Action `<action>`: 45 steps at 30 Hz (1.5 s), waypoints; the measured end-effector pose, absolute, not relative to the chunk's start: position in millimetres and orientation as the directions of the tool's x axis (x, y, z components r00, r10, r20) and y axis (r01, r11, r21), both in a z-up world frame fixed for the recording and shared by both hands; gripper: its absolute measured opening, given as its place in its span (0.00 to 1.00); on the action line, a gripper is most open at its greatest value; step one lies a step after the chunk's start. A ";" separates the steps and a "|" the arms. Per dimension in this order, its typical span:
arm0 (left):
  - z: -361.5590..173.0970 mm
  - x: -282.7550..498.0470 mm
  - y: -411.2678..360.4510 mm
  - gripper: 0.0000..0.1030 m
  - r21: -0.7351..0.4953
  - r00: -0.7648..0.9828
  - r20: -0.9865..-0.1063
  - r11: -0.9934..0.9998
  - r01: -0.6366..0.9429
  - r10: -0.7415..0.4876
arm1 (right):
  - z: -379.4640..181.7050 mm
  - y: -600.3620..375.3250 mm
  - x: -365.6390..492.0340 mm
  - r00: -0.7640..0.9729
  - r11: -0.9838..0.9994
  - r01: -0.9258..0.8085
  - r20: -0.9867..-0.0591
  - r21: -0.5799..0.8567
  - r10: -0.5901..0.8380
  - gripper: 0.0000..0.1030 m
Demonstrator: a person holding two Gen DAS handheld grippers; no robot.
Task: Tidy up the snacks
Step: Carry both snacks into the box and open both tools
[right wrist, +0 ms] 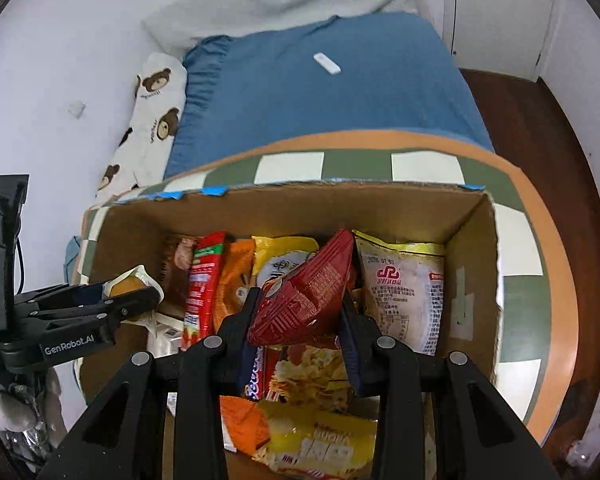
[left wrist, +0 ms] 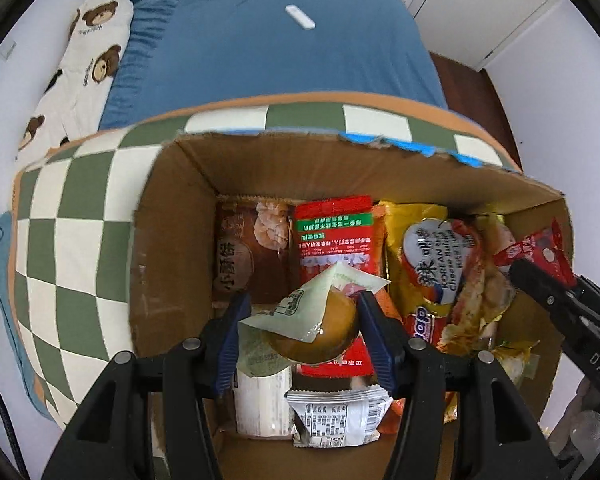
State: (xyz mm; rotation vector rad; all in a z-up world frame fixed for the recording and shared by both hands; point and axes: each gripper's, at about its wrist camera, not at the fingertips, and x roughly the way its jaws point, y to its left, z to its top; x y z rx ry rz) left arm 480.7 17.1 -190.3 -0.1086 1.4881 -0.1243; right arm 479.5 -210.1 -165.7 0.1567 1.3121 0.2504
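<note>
While both grippers hang over the cardboard box (left wrist: 172,240), status is as follows:
Step in hand: delivering two snacks into the box, by my reading.
Left gripper (left wrist: 300,320): jaws clamped on a wrapped round pastry (left wrist: 320,332), held above the packets.
Right gripper (right wrist: 300,320): jaws clamped on a red snack packet (right wrist: 304,300), held above the box's right half.
Box location: on a checkered cushion (left wrist: 68,240) on a blue bed (left wrist: 280,48).
Next move: lower each snack into a free gap, then release.

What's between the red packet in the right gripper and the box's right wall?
A white packet with a red logo stands between the red packet and the wall, in the right wrist view.
</note>
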 end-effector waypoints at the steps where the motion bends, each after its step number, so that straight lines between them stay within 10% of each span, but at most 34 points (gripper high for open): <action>1: -193.0 481.5 16.8 0.51 -0.143 0.070 -0.987 0.990 0.014 -0.144 | -168.9 -211.3 482.2 0.229 0.964 -0.083 -0.937 0.252 0.265 0.41; 4: -194.2 482.7 14.0 0.71 -0.112 0.074 -0.991 0.994 0.019 -0.113 | -176.6 -214.3 489.5 0.201 0.976 -0.056 -0.955 0.209 0.216 0.80; 9: -188.1 479.8 11.1 0.88 -0.101 0.103 -0.989 0.995 0.027 -0.103 | -179.1 -216.9 491.9 0.189 0.989 -0.046 -0.971 0.140 0.147 0.96; 45: -90.7 345.3 -1.5 0.96 -0.078 0.406 -0.909 0.996 0.046 -0.090 | -70.2 -213.6 355.0 0.455 0.995 -0.101 -0.889 0.006 0.051 0.98</action>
